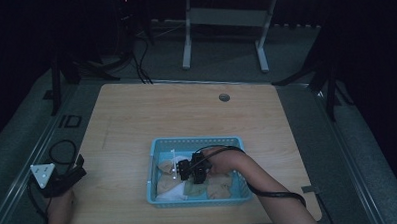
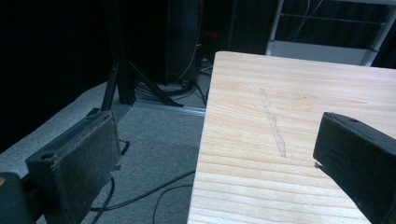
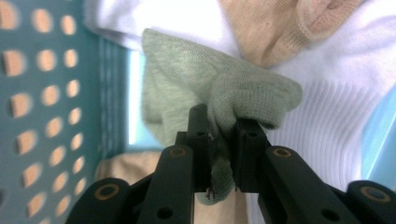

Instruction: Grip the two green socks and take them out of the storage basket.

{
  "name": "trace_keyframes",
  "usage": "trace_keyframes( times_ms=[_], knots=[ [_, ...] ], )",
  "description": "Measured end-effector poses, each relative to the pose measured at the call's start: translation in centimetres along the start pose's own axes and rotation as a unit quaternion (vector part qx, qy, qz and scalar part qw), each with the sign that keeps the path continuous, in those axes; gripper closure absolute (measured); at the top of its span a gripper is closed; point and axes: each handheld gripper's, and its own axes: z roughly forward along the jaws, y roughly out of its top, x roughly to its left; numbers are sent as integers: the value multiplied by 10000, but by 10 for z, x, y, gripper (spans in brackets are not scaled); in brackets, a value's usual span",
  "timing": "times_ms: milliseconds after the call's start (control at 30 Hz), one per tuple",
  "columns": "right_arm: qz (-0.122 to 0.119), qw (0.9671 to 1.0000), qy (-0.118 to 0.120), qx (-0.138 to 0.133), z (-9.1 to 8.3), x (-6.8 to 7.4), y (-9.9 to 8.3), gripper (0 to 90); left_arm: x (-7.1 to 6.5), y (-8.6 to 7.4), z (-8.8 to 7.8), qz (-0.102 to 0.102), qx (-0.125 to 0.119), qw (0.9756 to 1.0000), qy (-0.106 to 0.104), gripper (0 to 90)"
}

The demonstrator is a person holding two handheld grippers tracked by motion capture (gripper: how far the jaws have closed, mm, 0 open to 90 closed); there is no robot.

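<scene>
A blue plastic basket (image 1: 195,140) stands on the near middle of the wooden table (image 1: 186,112) and holds several socks. My right gripper (image 1: 188,176) reaches down into it. In the right gripper view its jaws (image 3: 219,119) are shut on a bunched fold of a pale green sock (image 3: 201,88), which lies over a white ribbed sock (image 3: 322,135) and beside a beige sock (image 3: 275,28). My left gripper (image 1: 80,166) rests at the table's near left edge. Its jaws (image 2: 219,135) stand wide open over the table edge with nothing between them.
The perforated basket wall (image 3: 42,93) stands close beside the held sock. Beige socks (image 1: 219,186) and a white one (image 1: 170,193) lie in the basket's near half. A round cable hole (image 1: 224,97) sits at the table's far side. Cables (image 2: 140,196) trail on the grey floor at the left.
</scene>
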Motion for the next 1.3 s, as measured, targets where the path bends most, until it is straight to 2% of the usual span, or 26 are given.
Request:
trace_keyframes(
  times_ms=[100, 333, 500, 900, 1300],
  knots=[
    [9, 9999, 34, -124, -13, 2, -1, 804, 0, 0, 0, 1, 2, 10000, 1, 7],
    [21, 9995, -115, -281, -43, 3, -5, 805, 0, 0, 0, -3, 3, 10000, 5, 7],
    [33, 9988, -113, -468, -64, 4, -10, 805, 0, 0, 0, -7, 0, 10000, 2, 7],
    [203, 9972, -308, -656, -97, 4, -27, 809, 0, 0, 0, 1, -1, 10000, 13, 7],
    [434, 9948, -484, -779, -124, 6, -59, 809, 0, 0, 0, 15, 12, 10000, 24, 7]
  ],
)
